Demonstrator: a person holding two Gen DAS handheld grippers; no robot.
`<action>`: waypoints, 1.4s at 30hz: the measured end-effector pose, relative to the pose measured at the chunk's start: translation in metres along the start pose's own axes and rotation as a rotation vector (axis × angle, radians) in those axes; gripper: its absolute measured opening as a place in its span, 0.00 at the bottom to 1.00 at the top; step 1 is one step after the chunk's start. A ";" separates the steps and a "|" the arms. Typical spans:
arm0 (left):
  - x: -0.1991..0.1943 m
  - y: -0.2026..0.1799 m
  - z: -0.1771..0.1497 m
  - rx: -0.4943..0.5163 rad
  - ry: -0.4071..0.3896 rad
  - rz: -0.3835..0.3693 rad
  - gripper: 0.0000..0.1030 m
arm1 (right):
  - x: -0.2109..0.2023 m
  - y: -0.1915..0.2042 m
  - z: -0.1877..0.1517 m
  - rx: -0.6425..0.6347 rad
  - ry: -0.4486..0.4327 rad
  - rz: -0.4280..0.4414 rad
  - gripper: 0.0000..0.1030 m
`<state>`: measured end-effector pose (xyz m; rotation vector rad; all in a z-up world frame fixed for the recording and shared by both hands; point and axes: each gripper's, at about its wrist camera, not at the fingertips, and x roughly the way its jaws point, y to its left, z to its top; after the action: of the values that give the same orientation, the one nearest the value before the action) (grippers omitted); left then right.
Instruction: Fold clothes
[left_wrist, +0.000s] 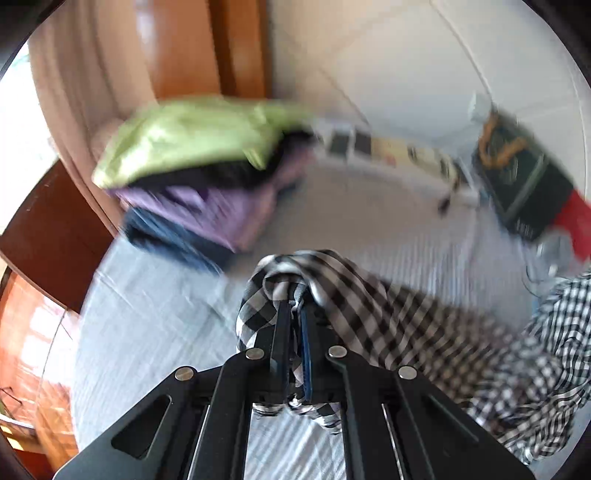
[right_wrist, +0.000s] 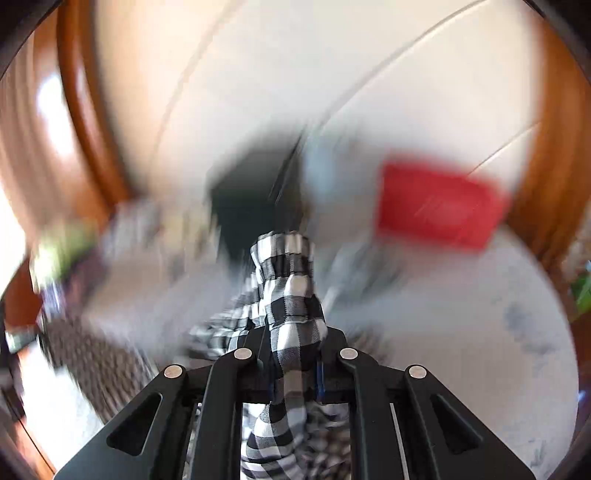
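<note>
Both grippers, left (left_wrist: 293, 295) and right (right_wrist: 291, 325), pinch checked cloth (left_wrist: 388, 314) above open bedsheet (left_wrist: 147, 332).

Right gripper (right_wrist: 291, 314) low centre, jaws clamped on bunched black-and-white checked garment (right_wrist: 288, 280). Cloth sticks up past fingertips toward 12 o'clock, more of it trailing down between black finger frames toward 6 and off toward 8. Background badly smeared. Red block (right_wrist: 439, 206) at 2 o'clock. Dark boxy shape (right_wrist: 251, 195) at 11, just above cloth tip. Pale bed surface (right_wrist: 461, 332) at 4. Wooden frame (right_wrist: 92, 122) arcing at 10.
</note>
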<state>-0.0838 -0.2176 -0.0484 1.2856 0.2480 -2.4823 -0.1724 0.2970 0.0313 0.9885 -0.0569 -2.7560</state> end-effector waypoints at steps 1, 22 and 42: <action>-0.018 0.008 0.009 -0.019 -0.040 -0.001 0.04 | -0.034 -0.020 0.005 0.042 -0.076 -0.028 0.13; 0.045 -0.031 -0.088 0.104 0.209 -0.058 0.35 | -0.129 -0.246 -0.267 0.570 0.301 -0.336 0.77; 0.053 -0.001 -0.070 0.039 0.192 -0.103 0.52 | 0.020 -0.185 -0.195 0.327 0.408 -0.080 1.00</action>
<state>-0.0599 -0.2067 -0.1317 1.5673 0.3207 -2.4588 -0.0986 0.4808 -0.1514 1.6501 -0.4203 -2.6034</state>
